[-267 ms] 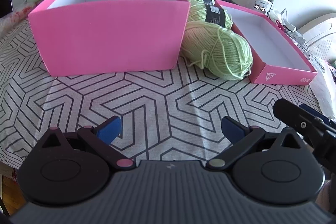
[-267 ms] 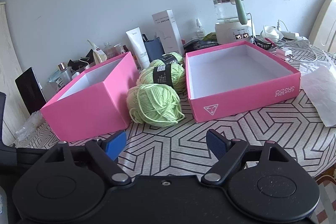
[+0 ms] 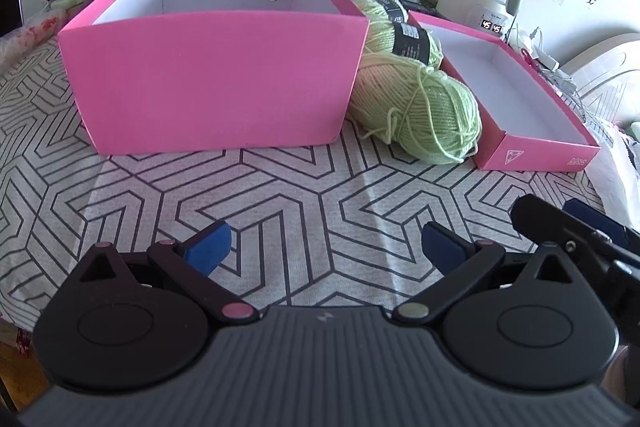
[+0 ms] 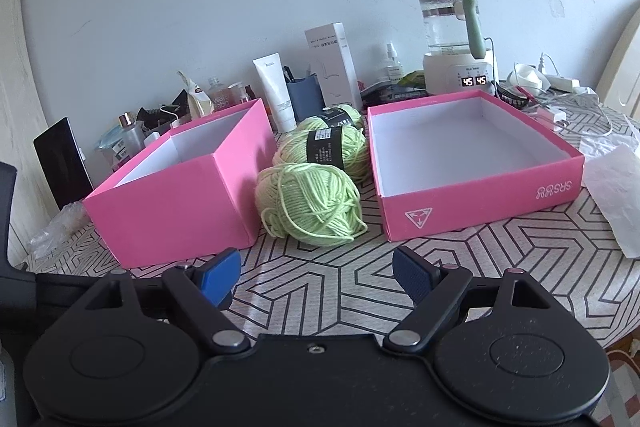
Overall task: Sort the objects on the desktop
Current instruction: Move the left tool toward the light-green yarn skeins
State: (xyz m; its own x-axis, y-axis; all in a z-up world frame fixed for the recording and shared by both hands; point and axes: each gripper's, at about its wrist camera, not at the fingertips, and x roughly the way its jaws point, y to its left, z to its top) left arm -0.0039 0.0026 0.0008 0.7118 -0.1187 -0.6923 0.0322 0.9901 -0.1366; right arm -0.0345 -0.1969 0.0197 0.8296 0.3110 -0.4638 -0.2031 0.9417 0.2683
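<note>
Three light green yarn balls lie between two pink boxes on the patterned tablecloth. The nearest ball has no label; two with black labels lie behind it. In the left wrist view the near ball sits right of the deep pink box. The shallow pink lid stands to the right, empty; it also shows in the left wrist view. The deep box looks empty. My left gripper is open and empty. My right gripper is open and empty, in front of the yarn.
Bottles, a white tube, a white carton and a kettle on a base showing 45 line the back wall. A white tissue lies at the right edge. Cables lie at the back right.
Both grippers have moved slightly; the scene has shifted little. Nothing was taken hold of or moved.
</note>
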